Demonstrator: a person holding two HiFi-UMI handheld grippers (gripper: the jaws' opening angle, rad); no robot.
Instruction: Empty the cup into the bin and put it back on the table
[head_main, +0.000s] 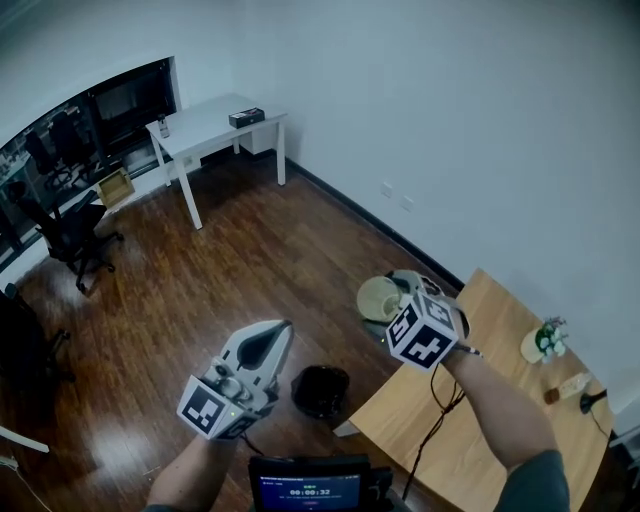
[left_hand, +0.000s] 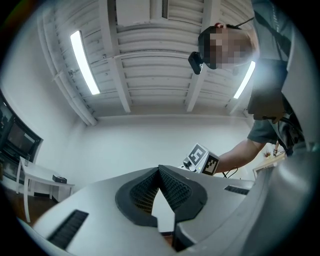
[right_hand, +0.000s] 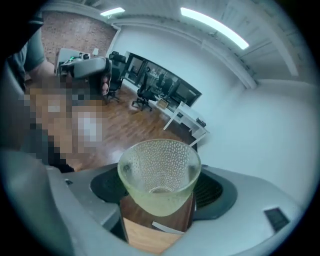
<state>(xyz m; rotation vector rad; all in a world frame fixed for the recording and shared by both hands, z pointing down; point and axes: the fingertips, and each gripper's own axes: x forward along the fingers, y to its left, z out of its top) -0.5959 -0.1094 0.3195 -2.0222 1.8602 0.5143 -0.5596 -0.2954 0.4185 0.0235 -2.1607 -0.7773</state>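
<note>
My right gripper (head_main: 397, 303) is shut on a pale green dimpled glass cup (head_main: 379, 298), held in the air just beyond the near corner of the wooden table (head_main: 500, 430). In the right gripper view the cup (right_hand: 159, 172) sits between the jaws with its mouth towards the camera, and nothing shows inside it. The black bin (head_main: 320, 390) stands on the floor below and to the left of the cup. Left of the bin, my left gripper (head_main: 280, 332) is raised and shut on nothing. Its pads (left_hand: 170, 187) meet at the tip and point at the ceiling.
A small potted plant (head_main: 546, 340), a bottle (head_main: 566, 387) and a black object (head_main: 593, 401) lie on the table's far side. A white desk (head_main: 215, 125) stands across the wood floor, with office chairs (head_main: 75, 235) at the left. A screen (head_main: 310, 488) is at my waist.
</note>
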